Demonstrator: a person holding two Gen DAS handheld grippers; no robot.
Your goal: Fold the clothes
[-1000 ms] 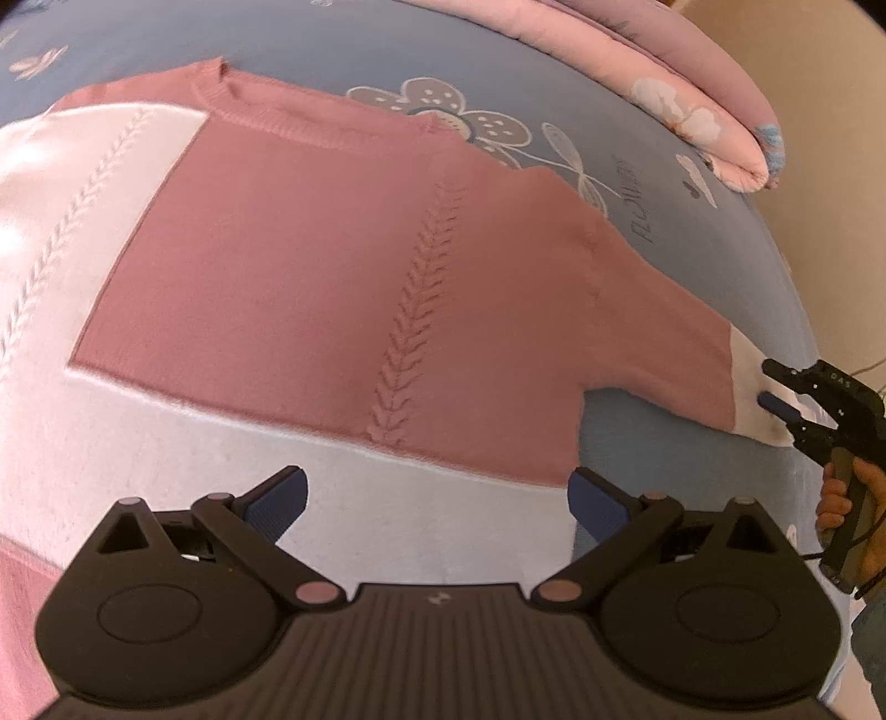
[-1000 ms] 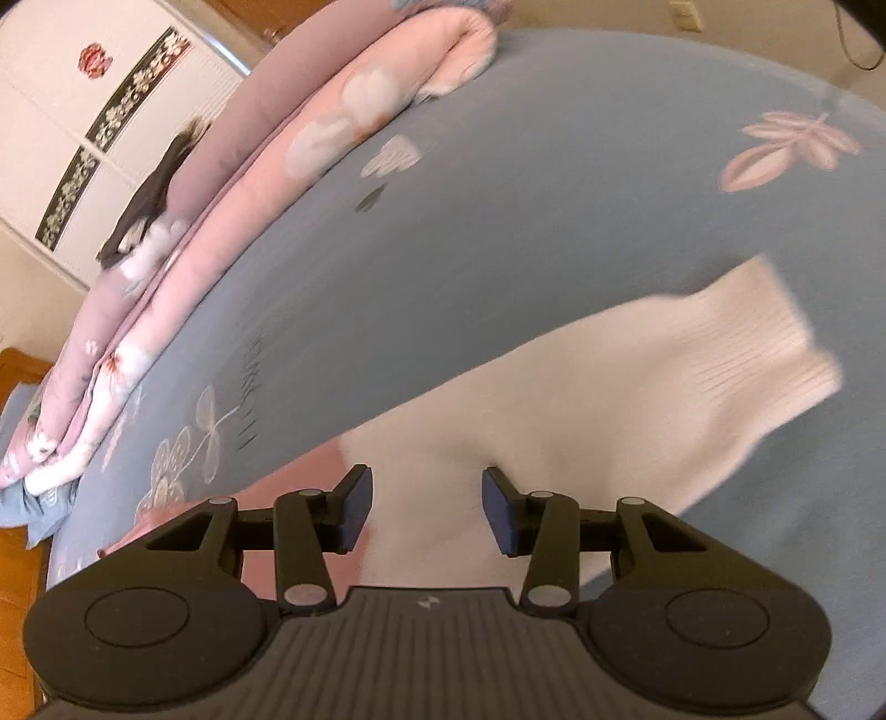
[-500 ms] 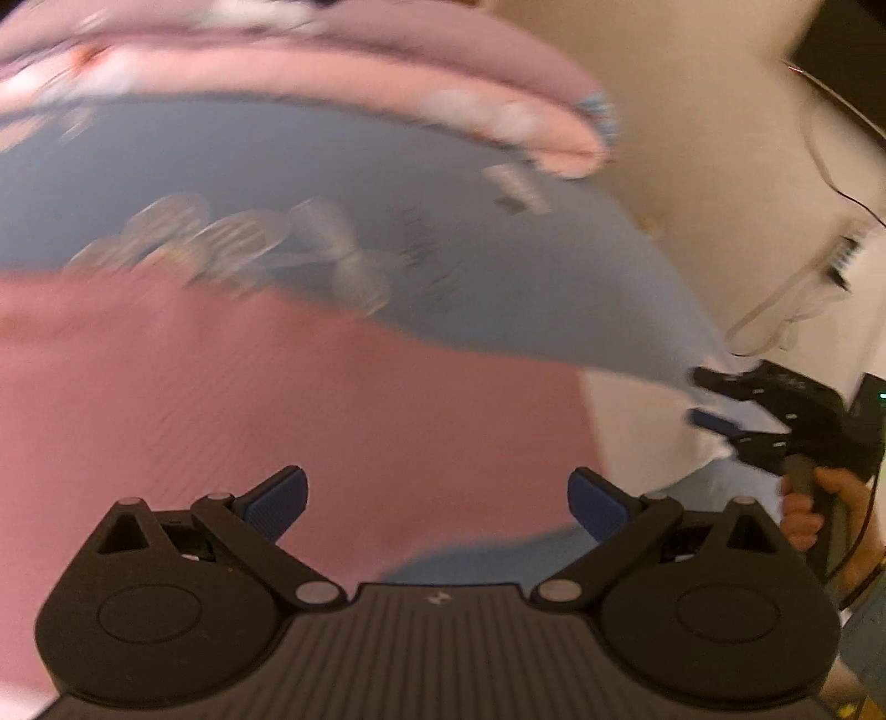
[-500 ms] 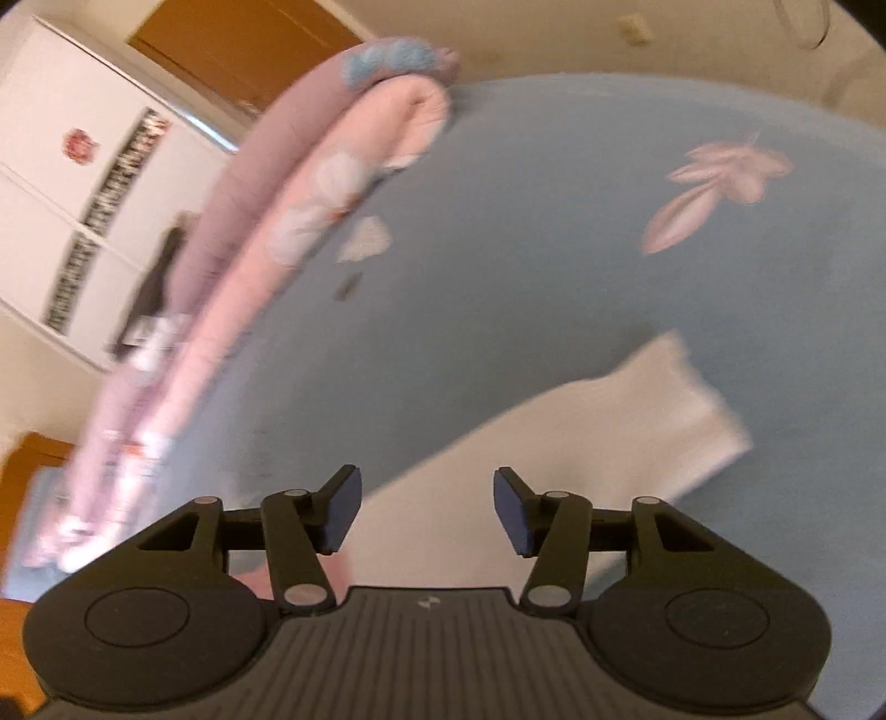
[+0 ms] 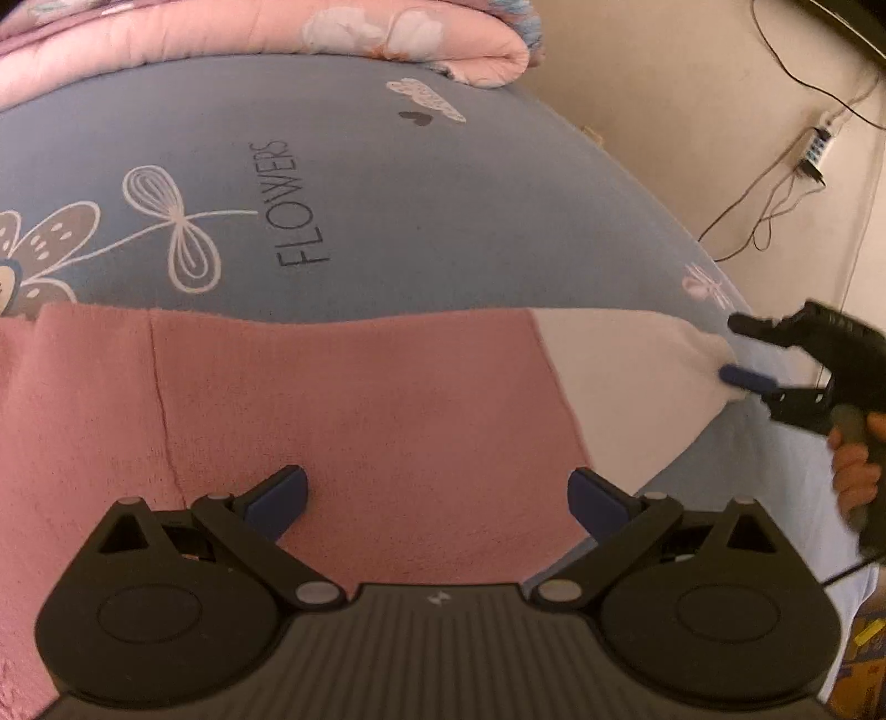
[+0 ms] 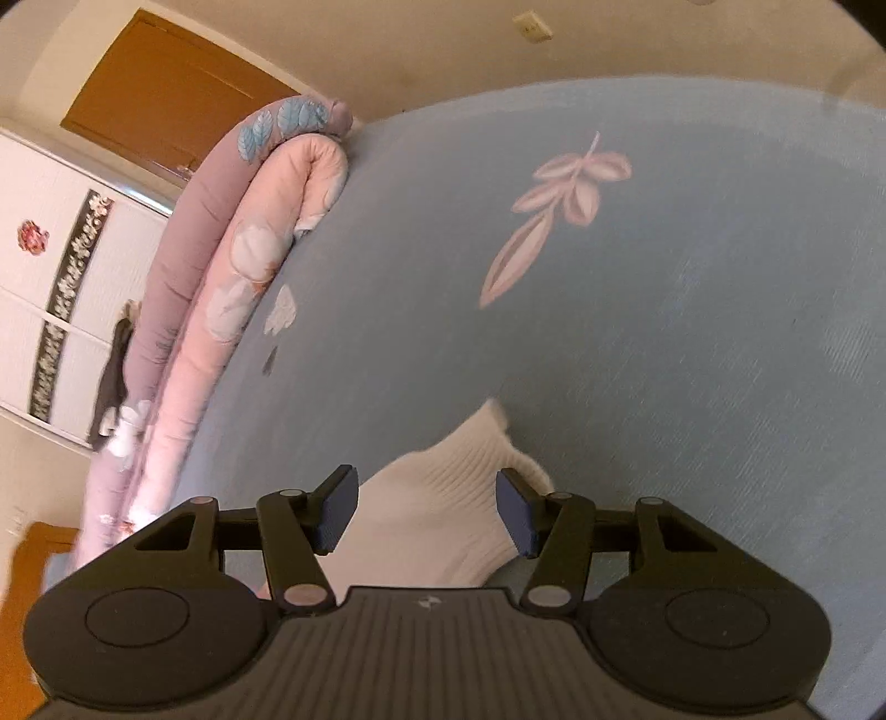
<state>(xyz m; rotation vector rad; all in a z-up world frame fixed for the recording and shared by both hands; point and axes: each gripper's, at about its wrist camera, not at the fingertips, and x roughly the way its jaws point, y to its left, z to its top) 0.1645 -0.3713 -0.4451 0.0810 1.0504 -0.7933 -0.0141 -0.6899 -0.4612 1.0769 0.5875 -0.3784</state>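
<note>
A pink knitted sweater lies flat on the blue bed sheet (image 5: pixel 387 194). Its right sleeve (image 5: pixel 360 399) ends in a white ribbed cuff (image 5: pixel 626 387). My left gripper (image 5: pixel 437 493) hovers over the pink part of the sleeve, jaws wide open and nothing between them. My right gripper (image 5: pixel 736 351) is at the cuff's end, carried by a hand (image 5: pixel 855 471). In the right wrist view the cuff (image 6: pixel 443 498) lies between the half-open fingers of the right gripper (image 6: pixel 426 512); the pads do not press on it. The sweater's body is out of view.
A rolled pink and mauve quilt (image 5: pixel 277 39) (image 6: pixel 266 232) lies along the bed's far edge. The bed's edge curves close by on the right, with a power strip (image 5: pixel 817 147) and cables on the floor beyond. A white wardrobe (image 6: pixel 55 277) and a wooden door (image 6: pixel 166 94) stand behind.
The left gripper swung from over the sweater's body to over the right sleeve. The right gripper's jaws widened a little, and the cuff now sits lower, between its fingers.
</note>
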